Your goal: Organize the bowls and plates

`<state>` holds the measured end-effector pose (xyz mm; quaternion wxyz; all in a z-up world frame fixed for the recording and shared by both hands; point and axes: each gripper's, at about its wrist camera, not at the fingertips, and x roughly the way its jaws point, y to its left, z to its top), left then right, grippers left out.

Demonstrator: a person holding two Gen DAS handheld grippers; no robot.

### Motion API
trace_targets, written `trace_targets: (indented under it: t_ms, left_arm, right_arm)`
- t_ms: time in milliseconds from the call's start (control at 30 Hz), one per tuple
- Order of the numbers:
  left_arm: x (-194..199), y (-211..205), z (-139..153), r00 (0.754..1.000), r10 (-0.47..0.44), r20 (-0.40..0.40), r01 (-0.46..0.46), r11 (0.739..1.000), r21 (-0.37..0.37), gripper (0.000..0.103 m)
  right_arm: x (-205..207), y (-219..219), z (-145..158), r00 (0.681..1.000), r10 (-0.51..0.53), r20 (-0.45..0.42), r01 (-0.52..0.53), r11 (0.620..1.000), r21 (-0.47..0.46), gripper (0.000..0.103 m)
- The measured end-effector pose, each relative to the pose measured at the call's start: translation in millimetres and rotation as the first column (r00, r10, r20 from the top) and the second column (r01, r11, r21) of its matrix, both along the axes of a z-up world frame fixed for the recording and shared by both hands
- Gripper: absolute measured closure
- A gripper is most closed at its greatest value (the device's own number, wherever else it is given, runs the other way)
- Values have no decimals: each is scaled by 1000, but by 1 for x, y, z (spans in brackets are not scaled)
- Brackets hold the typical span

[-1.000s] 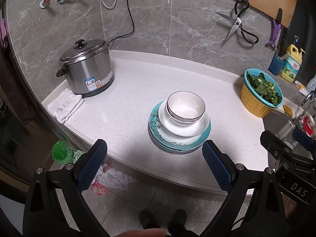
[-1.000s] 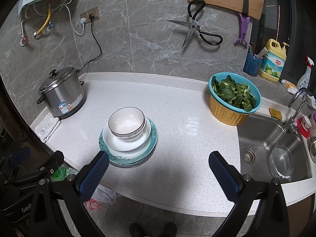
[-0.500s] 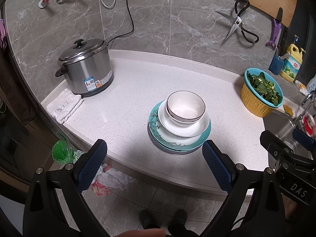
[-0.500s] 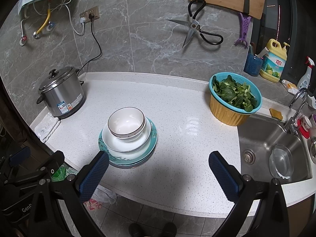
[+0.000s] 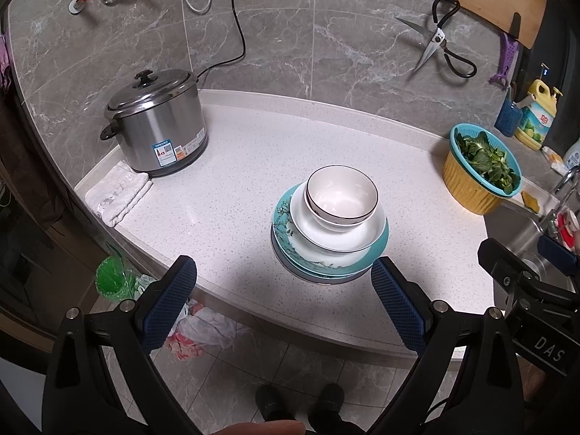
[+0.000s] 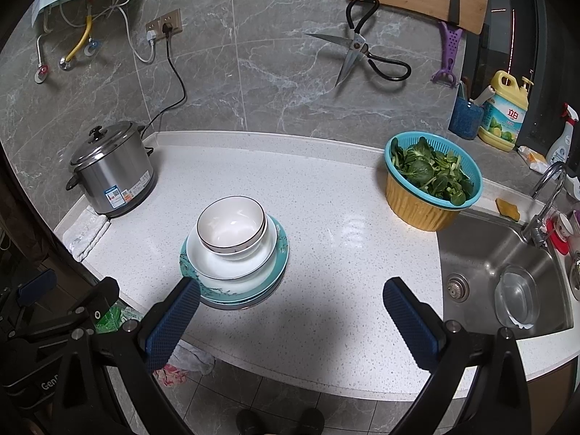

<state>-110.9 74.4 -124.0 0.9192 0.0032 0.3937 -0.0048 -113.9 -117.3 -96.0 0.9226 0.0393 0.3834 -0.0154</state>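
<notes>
One stack of dishes stands on the white counter [image 5: 235,166]. On top is a small white bowl [image 5: 341,195] with a dark rim, nested in a wider white bowl [image 5: 348,241], over a teal patterned plate [image 5: 286,233] and more plates under it. In the right wrist view the same small bowl [image 6: 232,224] and teal plate [image 6: 281,253] lie left of centre. My left gripper [image 5: 282,290] is open, held back from the counter's front edge, empty. My right gripper [image 6: 291,304] is open and empty, its left finger near the stack's front.
A steel rice cooker [image 5: 157,123] and a folded white cloth [image 5: 117,194] sit at the counter's left end. A yellow and teal colander of greens [image 6: 433,185] stands right, beside the sink [image 6: 507,272]. Scissors [image 6: 362,54] hang on the wall. Shoes [image 5: 301,402] show on the floor.
Both views have shifted very slightly. The stack and both open grippers look the same.
</notes>
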Motion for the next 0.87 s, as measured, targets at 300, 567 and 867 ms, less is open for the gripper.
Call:
trace_targets:
  t_ms: [300, 567, 867]
  left_arm:
    - [1, -1, 0, 1000, 0, -1, 0, 1000, 1, 5]
    - [6, -3, -4, 1000, 4, -6, -4, 1000, 0, 5]
    - [5, -5, -3, 1000, 6, 1, -6, 1000, -3, 5]
  right_arm:
    - [3, -2, 0, 1000, 4, -1, -4, 1000, 0, 0]
    - [4, -2, 0, 1000, 5, -2, -5, 1000, -1, 0]
    - [4, -3, 0, 1000, 7, -3, -7, 1000, -2, 0]
